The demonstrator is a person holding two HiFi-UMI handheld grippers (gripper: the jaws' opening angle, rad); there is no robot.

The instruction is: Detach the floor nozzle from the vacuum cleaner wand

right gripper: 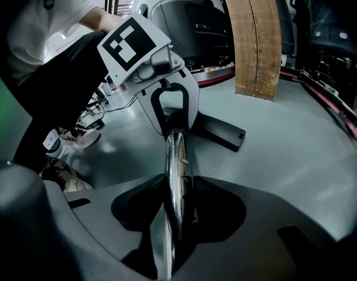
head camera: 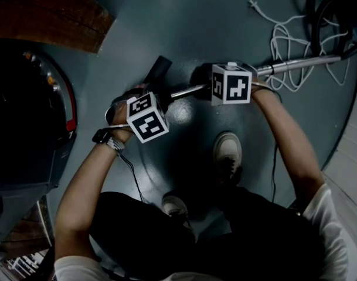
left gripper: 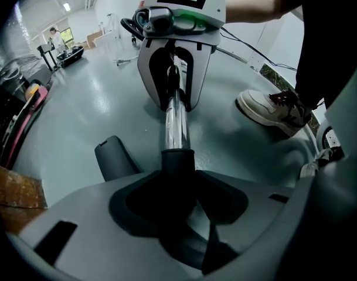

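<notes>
Across floor, wand (head camera: 295, 65) spans left-right, nozzle (head camera: 159, 69) at left end

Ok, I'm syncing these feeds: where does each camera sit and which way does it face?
Head view: on the person's head, facing steeply down; shows forearms, legs, shoes, left gripper, right gripper.
Left gripper view: on the left gripper, facing along its jaws and the wand toward the right gripper; one shoe shows.
Right gripper view: on the right gripper, facing along the wand toward the left gripper and floor nozzle; torso, shoes show.
Shared: the gripper views face each other along the wand.
</notes>
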